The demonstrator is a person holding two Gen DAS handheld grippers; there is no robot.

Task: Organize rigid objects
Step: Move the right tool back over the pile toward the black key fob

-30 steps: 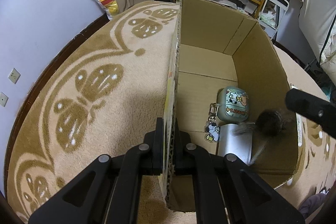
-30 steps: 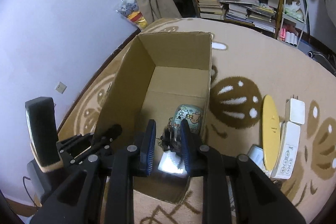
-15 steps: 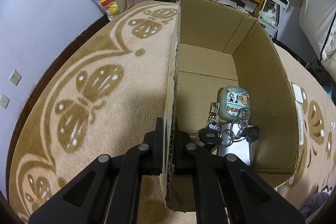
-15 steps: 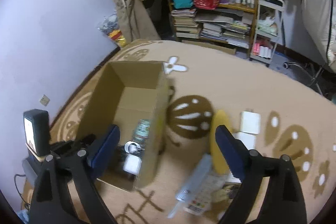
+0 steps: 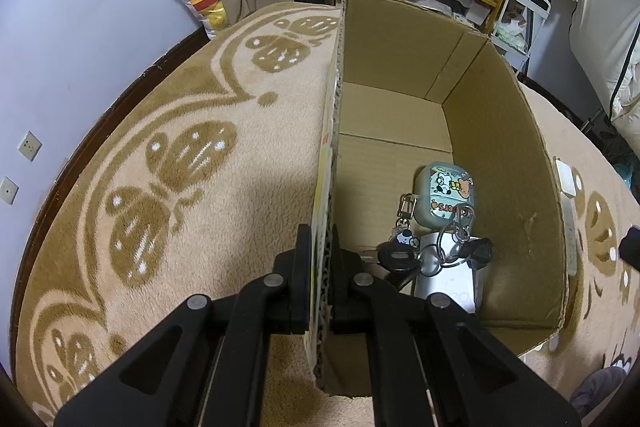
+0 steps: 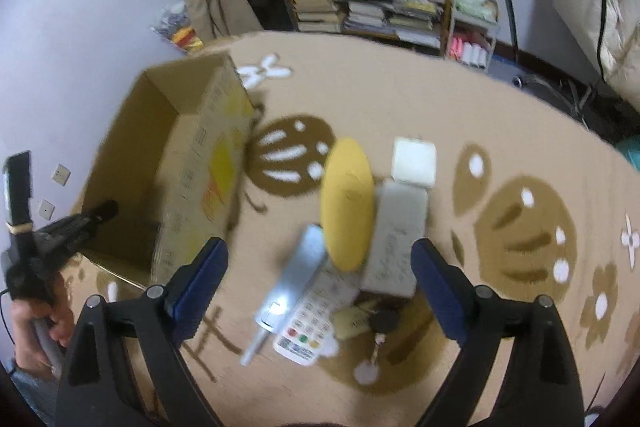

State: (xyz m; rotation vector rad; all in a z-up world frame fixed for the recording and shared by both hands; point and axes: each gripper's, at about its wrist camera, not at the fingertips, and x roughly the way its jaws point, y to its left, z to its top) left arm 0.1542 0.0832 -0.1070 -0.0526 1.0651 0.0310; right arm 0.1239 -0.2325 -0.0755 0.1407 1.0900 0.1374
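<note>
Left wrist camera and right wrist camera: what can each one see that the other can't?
Only the left wrist view looks down inside the cardboard box: a cartoon earbud case, a bunch of keys and a silver block. The left gripper is clamped on the box wall.

Only the right wrist view shows the pile on the carpet: a yellow oval case, a white square box, a remote, with the right gripper open above.

Both show the box, the patterned carpet and the bookshelf.
</note>
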